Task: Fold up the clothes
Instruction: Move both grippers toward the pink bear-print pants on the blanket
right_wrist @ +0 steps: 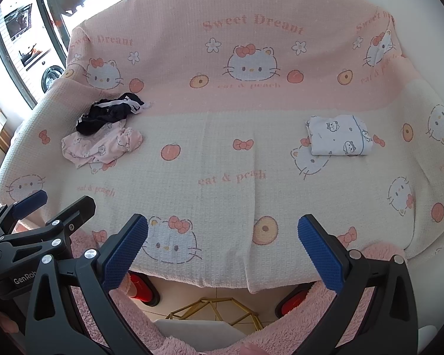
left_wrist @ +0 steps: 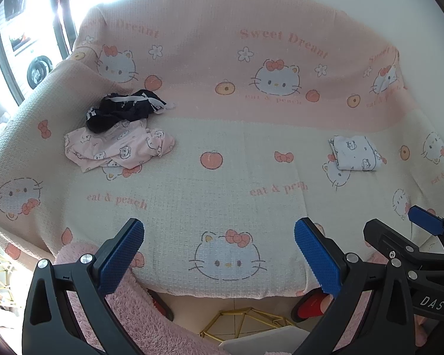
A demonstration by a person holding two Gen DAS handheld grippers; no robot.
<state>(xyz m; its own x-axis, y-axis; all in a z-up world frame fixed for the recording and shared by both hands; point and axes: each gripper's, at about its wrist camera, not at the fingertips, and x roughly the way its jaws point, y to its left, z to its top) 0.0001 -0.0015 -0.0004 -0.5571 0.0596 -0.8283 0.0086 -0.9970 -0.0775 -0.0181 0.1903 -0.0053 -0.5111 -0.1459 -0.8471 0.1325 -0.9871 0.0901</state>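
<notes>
Now both my claws, left (left_wrist: 219,254) and right (right_wrist: 223,251), gape wide, empty. Beyond: folded white garment (right_wrist: 339,135) right, crumpled pink (left_wrist: 118,148) and black (left_wrist: 124,111) heap left. Grabbing there could snag both together.

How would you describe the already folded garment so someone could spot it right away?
Start at the cat-print blanket covering the sofa and look to its right side. There lies the folded white garment, a neat flat rectangle, unlike the crumpled pink garment and dark garment heaped at left.
</notes>
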